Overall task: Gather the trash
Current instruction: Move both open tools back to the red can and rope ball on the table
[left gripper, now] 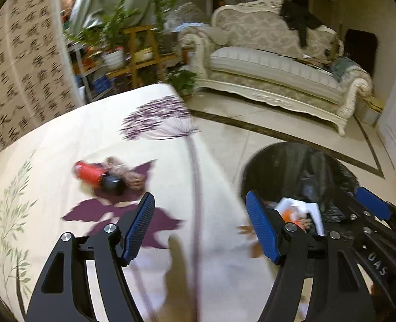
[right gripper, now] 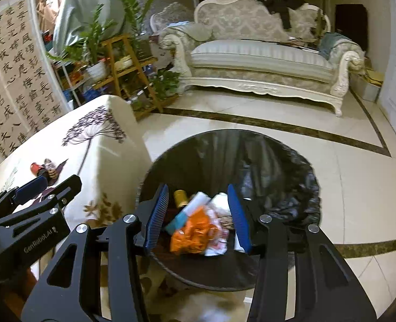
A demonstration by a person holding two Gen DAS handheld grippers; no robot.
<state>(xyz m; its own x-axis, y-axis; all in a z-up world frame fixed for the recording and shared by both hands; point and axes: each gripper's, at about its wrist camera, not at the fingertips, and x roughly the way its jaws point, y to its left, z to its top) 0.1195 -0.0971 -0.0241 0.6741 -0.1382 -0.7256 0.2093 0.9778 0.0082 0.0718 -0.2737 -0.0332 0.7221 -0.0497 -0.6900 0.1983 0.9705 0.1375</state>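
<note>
Trash (right gripper: 198,228): crumpled orange and white wrappers

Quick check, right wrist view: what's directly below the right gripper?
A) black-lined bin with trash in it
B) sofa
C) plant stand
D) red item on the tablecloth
A: the right gripper, empty, frames the bin, with an orange wrapper and other scraps inside.

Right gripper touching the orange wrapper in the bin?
Apart. Right wrist view: right gripper stands open above the bin; orange wrapper lies loose below.
</note>
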